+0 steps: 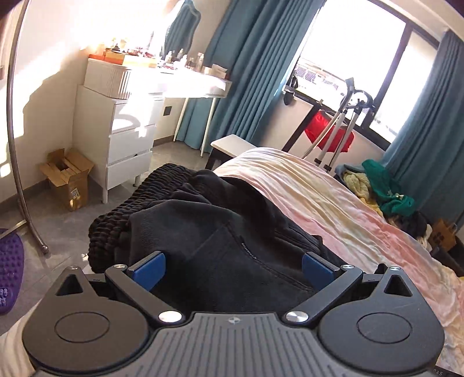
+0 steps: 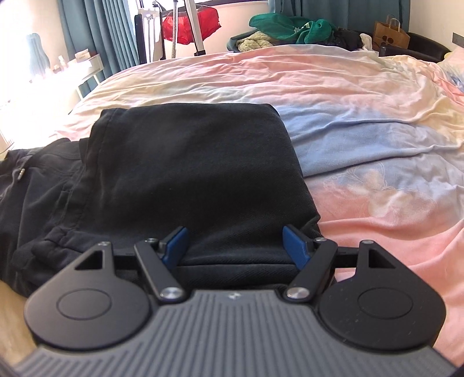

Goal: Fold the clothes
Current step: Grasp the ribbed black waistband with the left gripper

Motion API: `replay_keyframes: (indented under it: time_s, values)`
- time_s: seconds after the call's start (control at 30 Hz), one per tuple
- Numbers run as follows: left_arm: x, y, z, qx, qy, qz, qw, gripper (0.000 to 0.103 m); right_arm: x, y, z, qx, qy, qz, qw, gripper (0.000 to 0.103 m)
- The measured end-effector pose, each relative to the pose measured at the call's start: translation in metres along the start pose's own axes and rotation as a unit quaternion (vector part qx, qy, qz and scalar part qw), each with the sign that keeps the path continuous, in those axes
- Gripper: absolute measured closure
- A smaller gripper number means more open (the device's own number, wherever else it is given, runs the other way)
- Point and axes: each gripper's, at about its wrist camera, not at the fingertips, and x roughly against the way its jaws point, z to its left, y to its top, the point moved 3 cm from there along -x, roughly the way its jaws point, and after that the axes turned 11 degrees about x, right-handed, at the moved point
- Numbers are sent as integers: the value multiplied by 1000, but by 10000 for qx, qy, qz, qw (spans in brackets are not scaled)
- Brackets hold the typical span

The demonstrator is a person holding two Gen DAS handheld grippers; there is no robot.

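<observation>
Dark trousers (image 2: pixel 191 174) lay on the bed (image 2: pixel 362 139) near its front edge, folded over into a thick rectangular stack. A looser part with a seam and a small metal zip pull trailed off the stack's left side in the right wrist view. In the left wrist view the same trousers (image 1: pixel 220 232) sat at the bed's corner, next to a black ribbed knit garment (image 1: pixel 130 214) bunched at the edge on the floor side.

Left tongs (image 1: pixel 233 268): spread wide, blue pads (image 1: pixel 150 271) clear of the cloth on either side, gripping nothing. They hung just above the trousers.

Right tongs (image 2: pixel 235 245): partly spread, astride the near edge of the folded stack. Cloth sat between the pads (image 2: pixel 295 245), but I could not tell whether they pressed on it.

Relative to the bed: a heap of green and cream clothes (image 2: pixel 287 30) sat past its far side, with a brown paper bag (image 2: pixel 390 33) beside the heap. A red item (image 2: pixel 190 24) hung on a rack (image 1: pixel 336 130) beyond the foot end. White drawers (image 1: pixel 124 139) and a cardboard box (image 1: pixel 68 179) stood across the floor from the corner, by the wall.
</observation>
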Motion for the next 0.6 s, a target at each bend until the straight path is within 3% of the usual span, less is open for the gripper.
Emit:
replay_keyframes:
  time_s: [0.07,0.13,0.23,0.37,0.47,0.6]
  values:
    - [-3,0,30,720,-81,303,9969,2,4,0,2,-24,-68,-57,10000,29]
    - [-4,4,59,1610,-360,420,9854,2,8,2,6,43,-209,-173,9996,29]
    - [-12,13,83,2548,-751,270,9637,0,13,4,16,248,-412,-375,9981,29]
    - [-46,5,107,3544,-916,732,9277,2,13,10,30,433,-321,-535,9971,29]
    - [-64,3,122,4059,-1133,766,9036,5,5,16,41,531,-238,-480,9972,29]
    - [-78,10,131,4114,-1357,441,9002,6,1,28,53,687,-260,-661,9951,29]
